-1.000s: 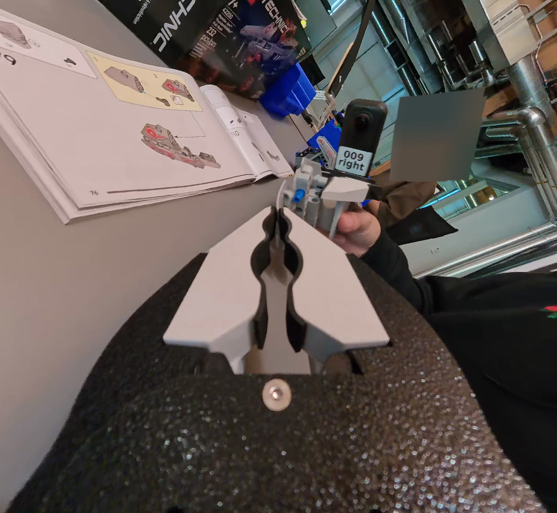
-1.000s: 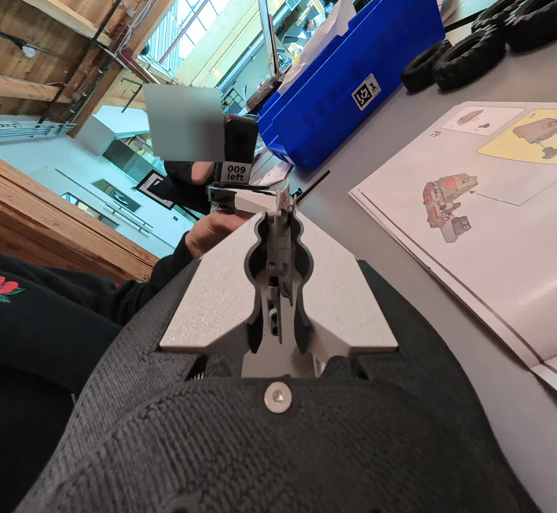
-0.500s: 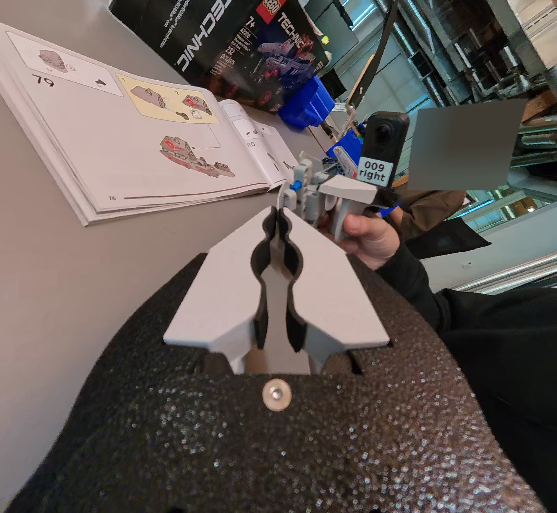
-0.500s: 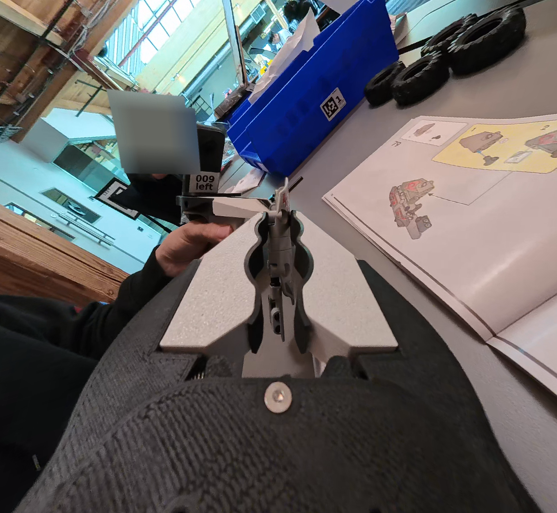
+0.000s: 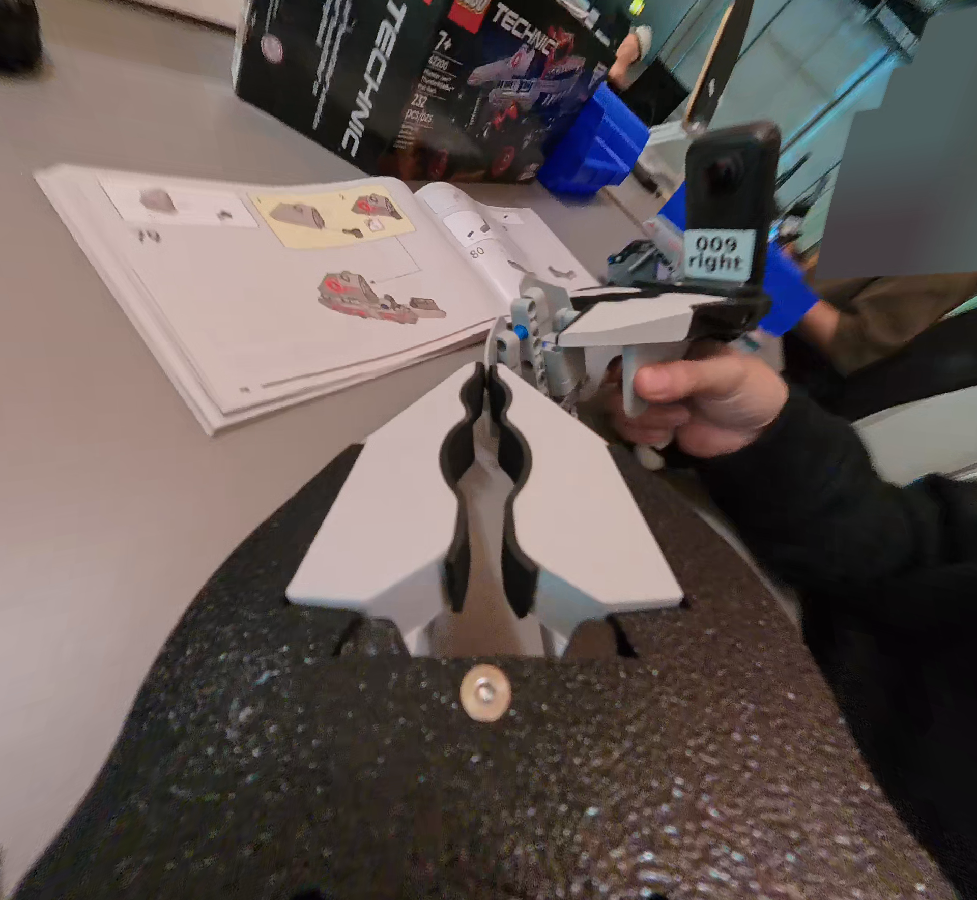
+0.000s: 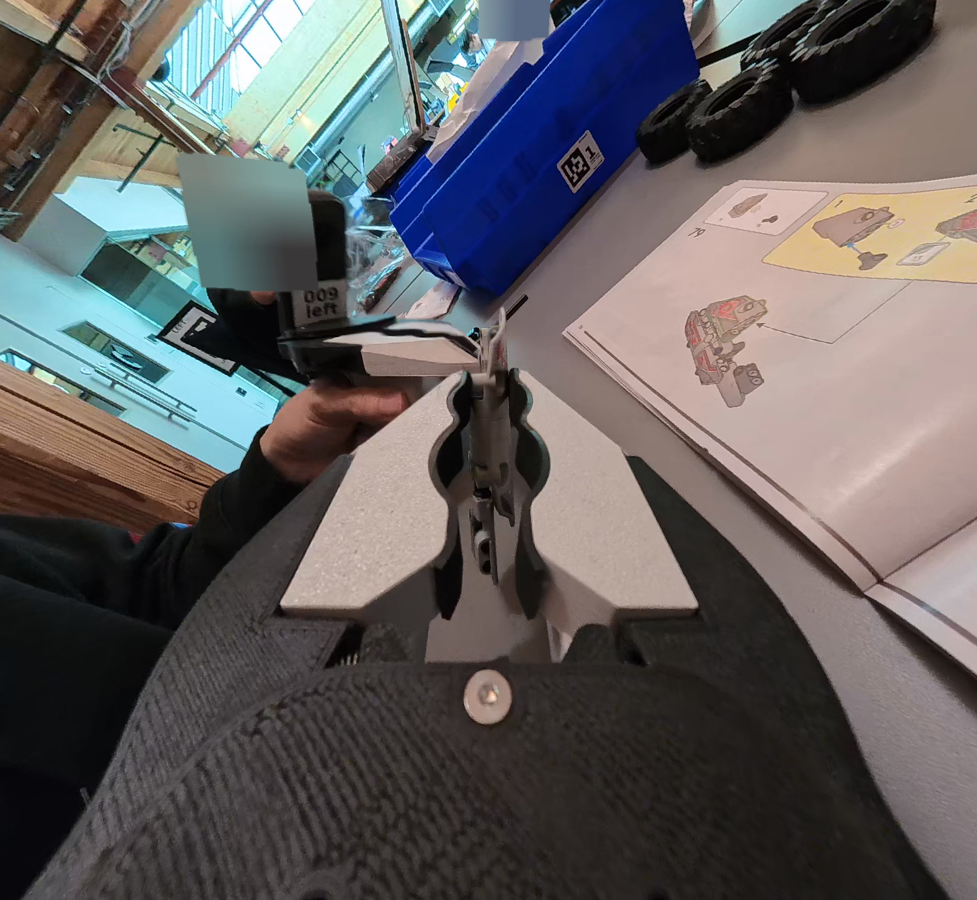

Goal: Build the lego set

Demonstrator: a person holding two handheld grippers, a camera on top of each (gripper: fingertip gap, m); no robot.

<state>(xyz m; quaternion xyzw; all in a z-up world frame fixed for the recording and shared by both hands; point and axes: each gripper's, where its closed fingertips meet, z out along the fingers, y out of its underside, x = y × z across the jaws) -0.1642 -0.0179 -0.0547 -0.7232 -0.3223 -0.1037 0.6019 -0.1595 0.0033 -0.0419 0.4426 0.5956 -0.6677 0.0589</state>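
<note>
Right tool (image 6: 489,378) is clenched on the grey lego assembly (image 6: 489,457), which runs lengthwise between its fingers, held in the air above the bench (image 5: 95,478). Left tool (image 5: 485,372) is clenched on a thin white piece (image 5: 489,354) at its tips, touching the assembly's front end. Step looks like seating that piece onto the assembly: I'd keep both tools square to each other, push along the stud/pin axis, don't twist, and hold the right tool's clamp firm so the assembly doesn't pivot. Exact mating point is hidden by the fingers. Count: 2 tools, 1 assembly, 1 open instruction booklet (image 6: 793,362), 1 set box (image 5: 402,60), at least 3 black tyres (image 6: 740,113) beside a blue bin (image 6: 528,171), with more bins behind.
</note>
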